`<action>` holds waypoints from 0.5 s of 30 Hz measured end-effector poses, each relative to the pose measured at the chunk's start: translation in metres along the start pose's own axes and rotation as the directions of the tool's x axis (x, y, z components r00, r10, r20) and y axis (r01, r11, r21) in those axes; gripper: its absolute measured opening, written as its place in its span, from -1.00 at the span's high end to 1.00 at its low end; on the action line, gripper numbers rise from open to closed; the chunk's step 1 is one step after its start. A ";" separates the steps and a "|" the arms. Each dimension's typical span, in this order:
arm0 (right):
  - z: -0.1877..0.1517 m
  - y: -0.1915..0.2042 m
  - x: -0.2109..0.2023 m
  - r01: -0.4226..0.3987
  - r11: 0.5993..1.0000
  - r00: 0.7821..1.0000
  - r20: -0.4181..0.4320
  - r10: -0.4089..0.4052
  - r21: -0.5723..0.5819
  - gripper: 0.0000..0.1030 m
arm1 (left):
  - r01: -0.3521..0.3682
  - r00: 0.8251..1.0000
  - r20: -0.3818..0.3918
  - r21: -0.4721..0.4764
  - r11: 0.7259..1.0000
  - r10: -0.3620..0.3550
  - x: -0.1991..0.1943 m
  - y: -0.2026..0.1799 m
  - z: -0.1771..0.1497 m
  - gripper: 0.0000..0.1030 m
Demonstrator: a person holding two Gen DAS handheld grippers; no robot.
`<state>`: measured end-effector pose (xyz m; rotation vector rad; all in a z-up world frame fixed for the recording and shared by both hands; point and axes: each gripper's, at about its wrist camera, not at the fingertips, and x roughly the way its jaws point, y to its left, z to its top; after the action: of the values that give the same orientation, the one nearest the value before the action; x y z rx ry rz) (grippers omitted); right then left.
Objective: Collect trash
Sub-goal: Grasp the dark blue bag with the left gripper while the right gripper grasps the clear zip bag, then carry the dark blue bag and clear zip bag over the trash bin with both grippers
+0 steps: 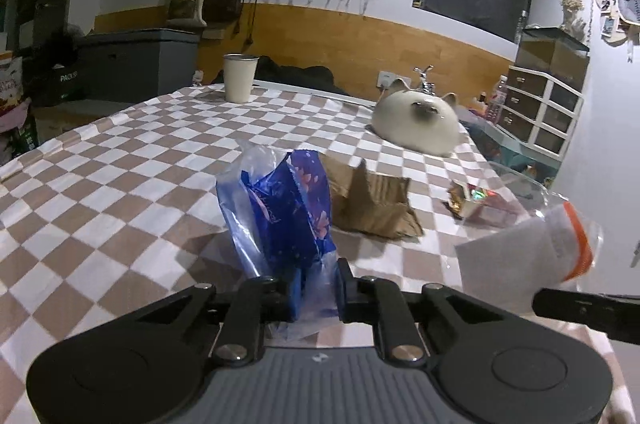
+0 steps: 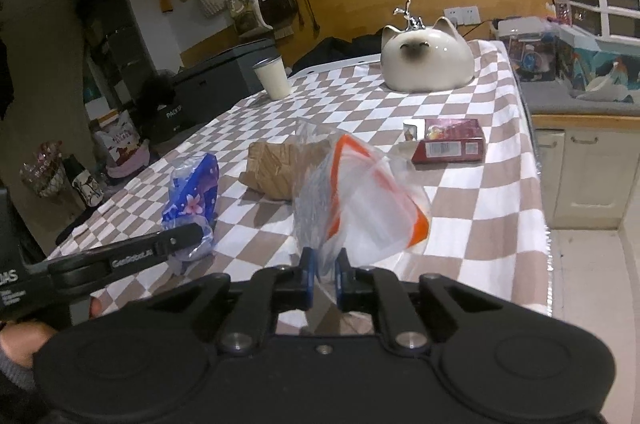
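My left gripper (image 1: 316, 290) is shut on a blue flowered wrapper (image 1: 286, 207) with clear plastic around it, which stands up from the jaws above the checked tablecloth (image 1: 120, 183). My right gripper (image 2: 323, 278) is shut on a clear plastic bag with an orange strip (image 2: 368, 201). That bag (image 1: 560, 244) shows at the right in the left wrist view. The blue wrapper (image 2: 194, 193) and the left gripper's finger (image 2: 176, 242) appear at the left in the right wrist view. A crumpled brown paper bag (image 1: 372, 203) (image 2: 280, 165) lies on the table beyond both. A red box (image 2: 450, 141) lies further right.
A cat-shaped ceramic piece (image 2: 426, 61) sits at the far end of the table, with a pale cup (image 2: 273, 77) to its left. A shiny small wrapper (image 1: 466, 199) lies near the table's right edge. A hand (image 2: 20, 338) holds the left gripper. Cabinets (image 2: 584, 171) stand right of the table.
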<state>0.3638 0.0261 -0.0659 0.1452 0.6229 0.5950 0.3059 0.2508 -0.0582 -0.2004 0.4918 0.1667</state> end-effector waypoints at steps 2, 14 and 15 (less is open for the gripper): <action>-0.002 0.001 -0.006 0.011 1.000 1.000 0.002 -0.011 -0.004 0.81 | 0.009 1.000 -0.004 0.005 1.000 -0.009 -0.008 -0.004 -0.004 0.66; -0.021 0.013 -0.062 0.049 0.999 0.997 0.059 -0.048 -0.019 0.82 | 0.075 0.997 0.026 0.035 0.997 -0.076 -0.078 -0.035 -0.019 0.66; -0.022 0.013 -0.067 0.053 0.998 0.997 0.063 -0.052 -0.019 0.82 | 0.075 0.997 0.029 0.039 0.996 -0.076 -0.084 -0.038 -0.020 0.66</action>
<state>0.3005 -0.0016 -0.0461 0.1273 0.5578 0.5441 0.2319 0.2006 -0.0297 -0.1789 0.4561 0.0866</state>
